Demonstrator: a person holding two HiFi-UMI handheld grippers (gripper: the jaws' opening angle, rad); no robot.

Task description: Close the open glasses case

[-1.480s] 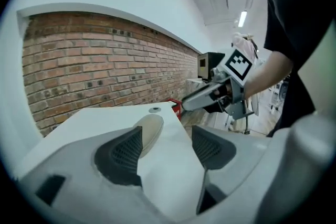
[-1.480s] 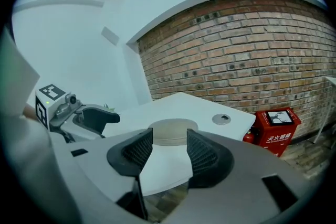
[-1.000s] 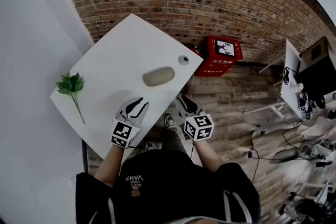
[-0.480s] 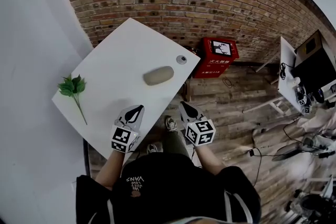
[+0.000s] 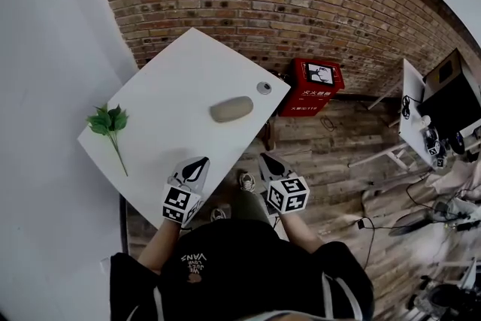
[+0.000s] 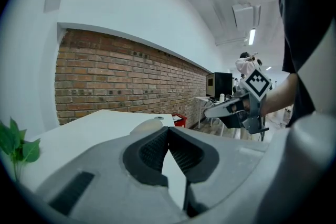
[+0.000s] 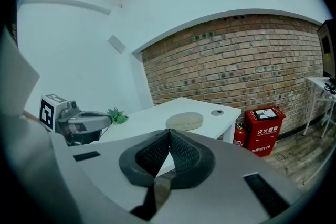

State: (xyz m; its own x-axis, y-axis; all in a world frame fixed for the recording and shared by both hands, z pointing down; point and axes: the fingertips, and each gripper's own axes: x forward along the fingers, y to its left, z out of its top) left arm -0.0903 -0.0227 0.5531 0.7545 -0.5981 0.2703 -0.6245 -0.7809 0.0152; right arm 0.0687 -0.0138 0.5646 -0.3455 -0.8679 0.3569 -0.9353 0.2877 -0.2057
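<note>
Pulled back, jaws together and empty, your left gripper [image 5: 200, 162] and right gripper [image 5: 265, 159] flank the white table's [image 5: 161, 90] five-o'clock edge; the left gripper view half-hides the tan oval glasses case [image 7: 184, 120], the right gripper view shows it whole.

From head height we look steeply down on the white table [image 5: 173, 86]; both gripper views sit low by its near edge, facing the brick wall [image 7: 236, 55] and sharing the glasses case [image 7: 184, 120].

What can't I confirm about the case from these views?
1. Glasses case seam: too small in the head view; latched or not is unclear.
2. Same case, left gripper view: mostly hidden behind the left gripper.
3. Round object at the table corner: too small to identify.
</note>
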